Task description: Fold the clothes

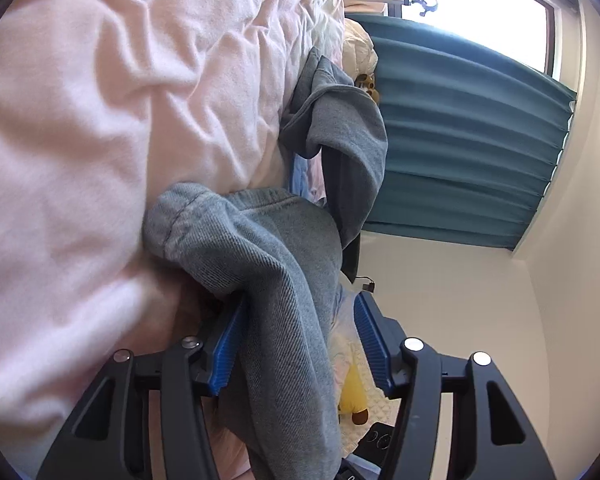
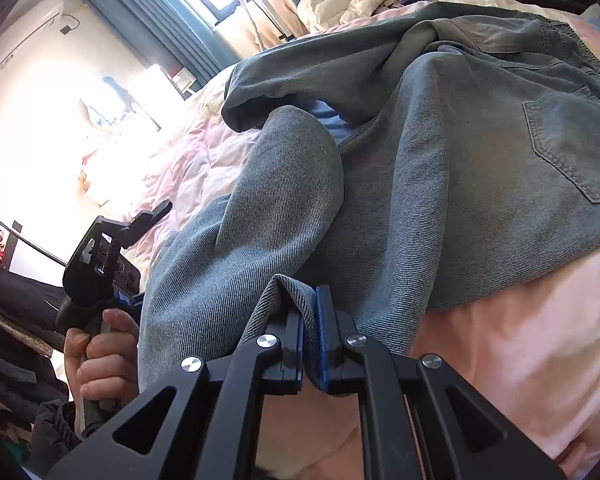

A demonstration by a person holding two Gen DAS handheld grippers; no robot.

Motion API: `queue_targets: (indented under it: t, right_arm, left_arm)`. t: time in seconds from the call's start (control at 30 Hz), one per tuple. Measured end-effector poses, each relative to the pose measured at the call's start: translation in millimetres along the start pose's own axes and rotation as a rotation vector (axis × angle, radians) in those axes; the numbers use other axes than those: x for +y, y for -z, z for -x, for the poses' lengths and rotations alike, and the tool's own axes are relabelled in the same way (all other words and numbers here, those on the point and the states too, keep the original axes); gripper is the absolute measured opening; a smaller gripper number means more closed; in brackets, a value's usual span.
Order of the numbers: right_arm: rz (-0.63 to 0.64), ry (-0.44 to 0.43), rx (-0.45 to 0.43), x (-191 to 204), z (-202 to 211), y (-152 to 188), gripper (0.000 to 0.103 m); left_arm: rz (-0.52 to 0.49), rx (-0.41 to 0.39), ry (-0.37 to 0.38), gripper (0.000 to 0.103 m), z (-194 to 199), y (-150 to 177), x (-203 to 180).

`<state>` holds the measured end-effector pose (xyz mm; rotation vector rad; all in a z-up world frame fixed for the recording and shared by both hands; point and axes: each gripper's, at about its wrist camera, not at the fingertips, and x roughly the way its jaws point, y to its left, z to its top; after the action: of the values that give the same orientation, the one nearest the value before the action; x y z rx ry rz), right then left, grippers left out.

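A pair of faded grey-blue denim jeans (image 2: 460,152) is spread across a crumpled pale pink quilt (image 2: 520,340) on a bed, with the waistband and a stitched back pocket turned towards the far right of the right wrist view.

The right gripper (image 2: 310,344) is seen clamped on the jeans: a folded edge of denim is pinched between its two blue ribbed pads (image 2: 325,336), which stand almost together, and the cloth rises out of the jaws in a small peak before running away over the quilt.

In the left wrist view, the left gripper (image 1: 300,344) is held with its blue pads about half apart. A thick fold of a jeans leg (image 1: 260,264) is draped between them, its hemmed cuff lying beyond the fingertips against the quilt. The cloth is touched by the left-hand pad; a gap is seen between it and the right-hand pad, so no firm pinch can be made out.

In the right wrist view, the left gripper's handle is gripped by a hand (image 2: 100,360) at the left edge. Teal pleated curtains (image 1: 460,140) hang below a bright window.
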<state>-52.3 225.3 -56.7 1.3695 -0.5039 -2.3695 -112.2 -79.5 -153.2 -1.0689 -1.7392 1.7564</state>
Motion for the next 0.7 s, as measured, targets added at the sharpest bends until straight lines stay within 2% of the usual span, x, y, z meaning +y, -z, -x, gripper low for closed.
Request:
queue_targets:
  t: [0.03, 0.1, 0.13, 0.2, 0.43, 0.63, 0.7]
  right_arm:
    - [0.004, 0.002, -0.004, 0.4, -0.6, 0.0, 0.007]
    - [0.017, 0.008, -0.020, 1.7, -1.4, 0.0, 0.007]
    - [0.023, 0.006, -0.027, 3.0, -1.9, -0.5, 0.007]
    - [0.031, -0.004, -0.038, 4.8, -2.9, -1.6, 0.007]
    - [0.050, -0.030, -0.064, 11.7, -4.4, -2.9, 0.007]
    - [0.007, -0.135, -0.093, 11.3, -2.1, -6.9, 0.008]
    - [0.003, -0.174, -0.102, 13.1, -1.1, -8.0, 0.012]
  left_arm:
    - [-0.016, -0.008, -0.010, 0.045, -0.9, -3.3, -3.7]
    - [-0.061, -0.031, -0.038, 0.022, -0.9, -9.2, -13.2]
    - [-0.091, -0.046, -0.056, 0.014, 0.1, -11.7, -19.2]
    - [-0.168, -0.088, -0.094, 0.004, 7.2, -15.5, -34.6]
    - [-0.355, -0.271, -0.079, 0.001, 65.6, -30.9, -92.0]
    - [-0.454, -0.433, -0.151, 0.001, 140.7, -60.9, -135.4]
    - [-0.480, -0.476, -0.180, 0.001, 164.2, -69.4, -144.3]
